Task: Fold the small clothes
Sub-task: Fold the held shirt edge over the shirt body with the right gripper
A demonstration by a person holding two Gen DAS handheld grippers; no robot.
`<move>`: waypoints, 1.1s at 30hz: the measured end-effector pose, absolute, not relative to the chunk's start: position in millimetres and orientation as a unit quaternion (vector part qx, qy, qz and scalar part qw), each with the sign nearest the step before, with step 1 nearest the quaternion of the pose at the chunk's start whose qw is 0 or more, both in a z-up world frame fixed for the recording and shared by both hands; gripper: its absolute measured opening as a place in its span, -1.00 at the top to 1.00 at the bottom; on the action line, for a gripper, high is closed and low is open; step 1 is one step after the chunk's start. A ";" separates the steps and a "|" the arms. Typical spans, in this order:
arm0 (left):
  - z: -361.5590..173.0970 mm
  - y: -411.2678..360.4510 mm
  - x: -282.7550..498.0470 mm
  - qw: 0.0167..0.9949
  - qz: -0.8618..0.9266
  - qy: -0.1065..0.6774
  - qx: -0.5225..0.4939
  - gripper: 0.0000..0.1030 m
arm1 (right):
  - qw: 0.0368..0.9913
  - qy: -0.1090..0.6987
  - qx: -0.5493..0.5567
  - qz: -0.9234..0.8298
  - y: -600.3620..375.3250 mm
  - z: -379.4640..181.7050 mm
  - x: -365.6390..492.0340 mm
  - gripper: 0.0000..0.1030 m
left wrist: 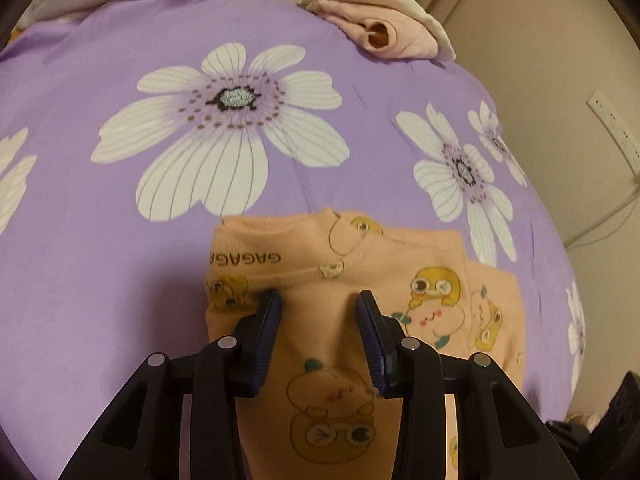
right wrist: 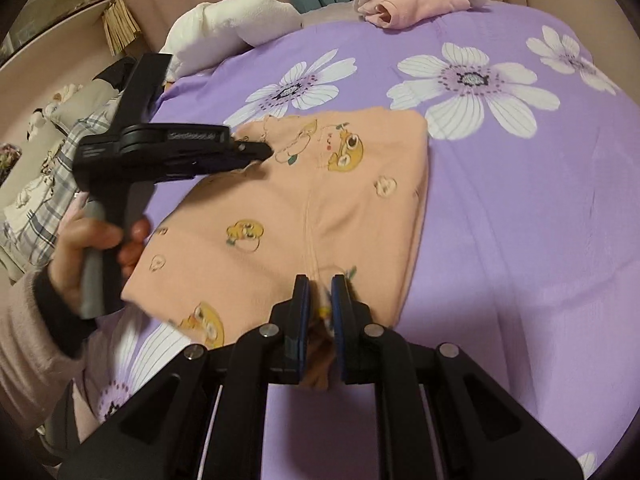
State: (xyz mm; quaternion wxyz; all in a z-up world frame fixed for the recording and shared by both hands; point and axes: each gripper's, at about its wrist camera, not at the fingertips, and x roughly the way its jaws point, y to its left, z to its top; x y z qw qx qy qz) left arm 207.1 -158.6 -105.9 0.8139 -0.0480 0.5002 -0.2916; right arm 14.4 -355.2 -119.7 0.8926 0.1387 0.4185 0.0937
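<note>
A small peach garment (left wrist: 336, 344) printed with yellow cartoon ducks lies partly folded on the purple flowered bedsheet (left wrist: 120, 240). My left gripper (left wrist: 318, 300) is open, its fingers spread over the cloth near the "GAGAGA" waistband. In the right wrist view the garment (right wrist: 320, 200) lies flat, and my right gripper (right wrist: 320, 284) is shut on a pinch of its near edge. The left gripper (right wrist: 264, 150) shows there too, held in a hand at the garment's far left corner.
A folded pink and cream garment (left wrist: 380, 16) lies at the bed's far edge. White pillows (right wrist: 232, 24) and a plaid cloth (right wrist: 48, 184) lie to the left. A wall socket strip (left wrist: 614, 128) and cable sit on the right.
</note>
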 end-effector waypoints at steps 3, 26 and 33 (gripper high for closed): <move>-93.8 -150.4 199.6 0.815 -0.292 0.497 -0.053 0.21 | 0.894 0.416 0.140 0.090 -356.0 -113.6 7.9 0.74; -112.7 -93.4 71.3 0.821 -0.322 0.472 -0.007 0.21 | 0.913 0.400 0.076 0.018 -320.5 -109.8 4.2 0.71; -108.5 -87.4 62.6 0.813 -0.324 0.483 -0.020 0.21 | 0.911 0.405 0.072 0.017 -320.5 -109.0 -0.7 0.67</move>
